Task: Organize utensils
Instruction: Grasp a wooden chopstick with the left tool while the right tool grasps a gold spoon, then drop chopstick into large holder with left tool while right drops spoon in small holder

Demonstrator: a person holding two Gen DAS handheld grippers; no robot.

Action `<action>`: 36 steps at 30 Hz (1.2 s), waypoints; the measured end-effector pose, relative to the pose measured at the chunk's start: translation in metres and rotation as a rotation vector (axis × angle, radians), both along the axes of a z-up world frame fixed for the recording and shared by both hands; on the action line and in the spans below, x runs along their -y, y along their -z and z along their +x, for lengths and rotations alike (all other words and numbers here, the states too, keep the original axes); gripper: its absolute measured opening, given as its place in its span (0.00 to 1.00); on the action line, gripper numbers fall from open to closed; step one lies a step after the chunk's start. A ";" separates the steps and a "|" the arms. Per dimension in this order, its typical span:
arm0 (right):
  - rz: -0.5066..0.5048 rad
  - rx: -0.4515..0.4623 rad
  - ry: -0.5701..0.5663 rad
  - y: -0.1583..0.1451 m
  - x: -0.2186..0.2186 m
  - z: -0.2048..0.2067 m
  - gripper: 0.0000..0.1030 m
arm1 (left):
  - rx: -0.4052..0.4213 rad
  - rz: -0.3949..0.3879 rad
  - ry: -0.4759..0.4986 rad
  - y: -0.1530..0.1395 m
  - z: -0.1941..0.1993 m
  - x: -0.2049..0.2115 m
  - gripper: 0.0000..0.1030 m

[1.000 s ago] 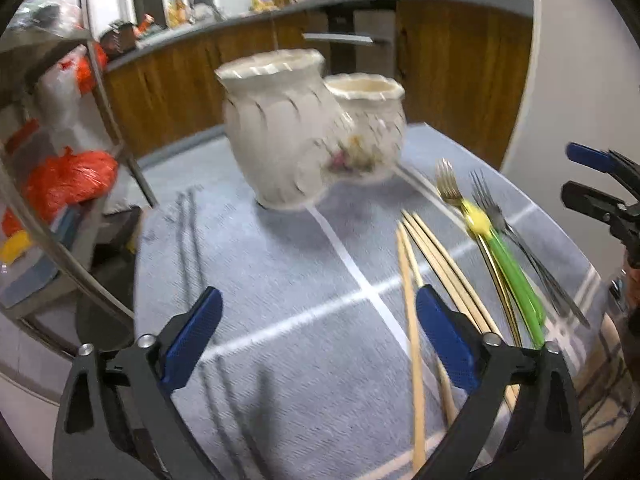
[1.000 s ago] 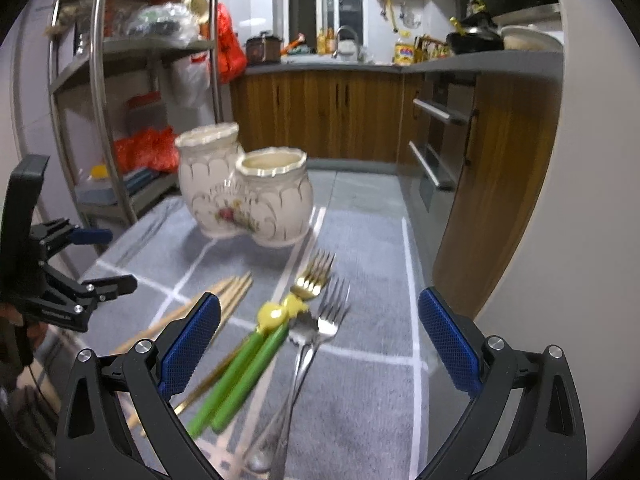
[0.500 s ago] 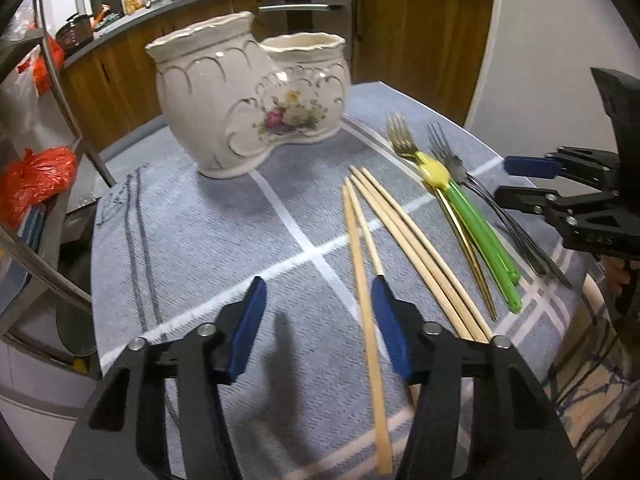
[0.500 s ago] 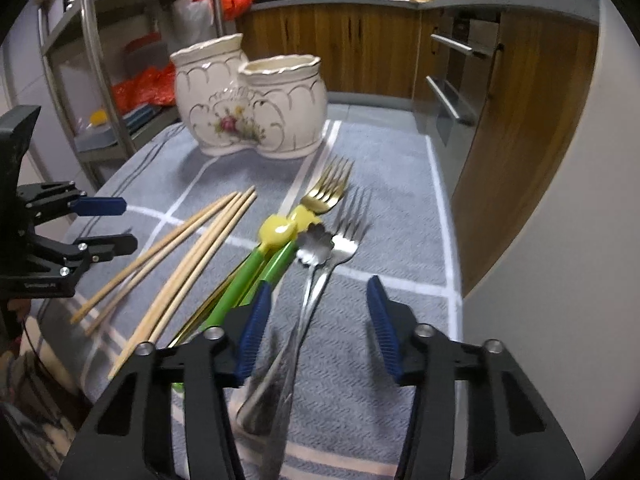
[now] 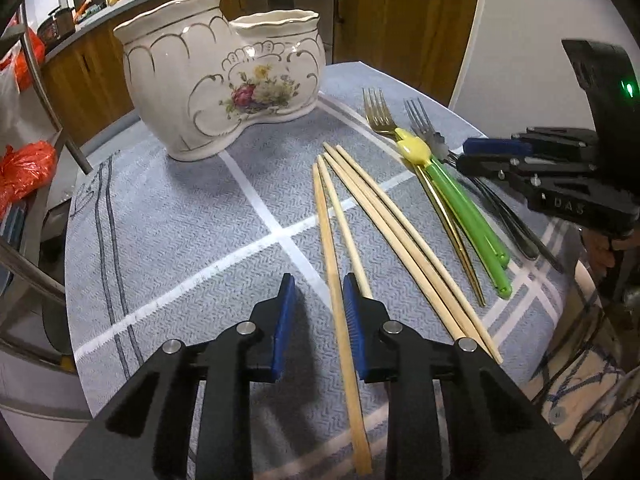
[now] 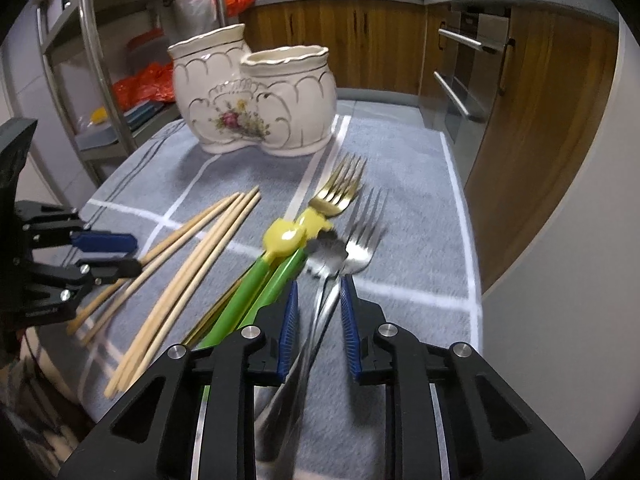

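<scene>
A white flowered ceramic holder (image 5: 224, 76) (image 6: 256, 96) with two openings stands at the back of the grey cloth. Several wooden chopsticks (image 5: 380, 216) (image 6: 192, 264) lie in front of it. Beside them lie green-handled utensils (image 5: 464, 208) (image 6: 260, 280), a gold fork (image 5: 378, 114) (image 6: 340, 188) and a silver fork (image 6: 364, 240). My left gripper (image 5: 318, 292) is closing with one chopstick (image 5: 334, 276) between its blue pads, close to the right pad, a gap at the left. My right gripper (image 6: 319, 286) is closing around the silver handles (image 6: 322, 320), with gaps on both sides.
A metal shelf rack (image 6: 92, 40) with orange bags (image 5: 24, 168) stands left of the table. Wooden cabinets (image 6: 360, 40) and an oven front (image 6: 464, 76) lie behind. The table's right edge (image 6: 472, 280) runs close to the forks. Each gripper shows in the other's view.
Both grippers have come down toward the cloth and their jaws have narrowed from wide apart. The left now straddles a chopstick, the right the silver handles.
</scene>
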State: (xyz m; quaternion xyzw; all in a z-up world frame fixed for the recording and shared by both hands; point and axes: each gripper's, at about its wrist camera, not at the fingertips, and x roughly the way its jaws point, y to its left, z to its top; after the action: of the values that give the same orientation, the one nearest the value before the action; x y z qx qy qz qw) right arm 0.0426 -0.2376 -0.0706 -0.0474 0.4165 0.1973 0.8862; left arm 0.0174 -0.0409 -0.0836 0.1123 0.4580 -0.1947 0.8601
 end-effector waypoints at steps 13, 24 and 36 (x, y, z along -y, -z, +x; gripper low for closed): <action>0.037 -0.049 -0.040 0.010 0.004 0.029 0.10 | 0.009 0.003 -0.013 0.001 0.012 0.001 0.24; 0.050 0.115 -0.058 -0.029 0.008 0.002 0.03 | 0.029 -0.040 -0.012 0.000 0.016 -0.005 0.06; 0.061 0.410 -0.059 -0.082 0.007 -0.030 0.03 | 0.227 -0.140 -0.032 -0.033 -0.005 -0.036 0.06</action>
State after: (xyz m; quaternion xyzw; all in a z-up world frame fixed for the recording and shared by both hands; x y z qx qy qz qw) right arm 0.0125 -0.2442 0.0111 -0.0719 0.2196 0.2222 0.9472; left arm 0.0126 -0.0052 -0.0505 0.0661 0.3448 -0.1984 0.9151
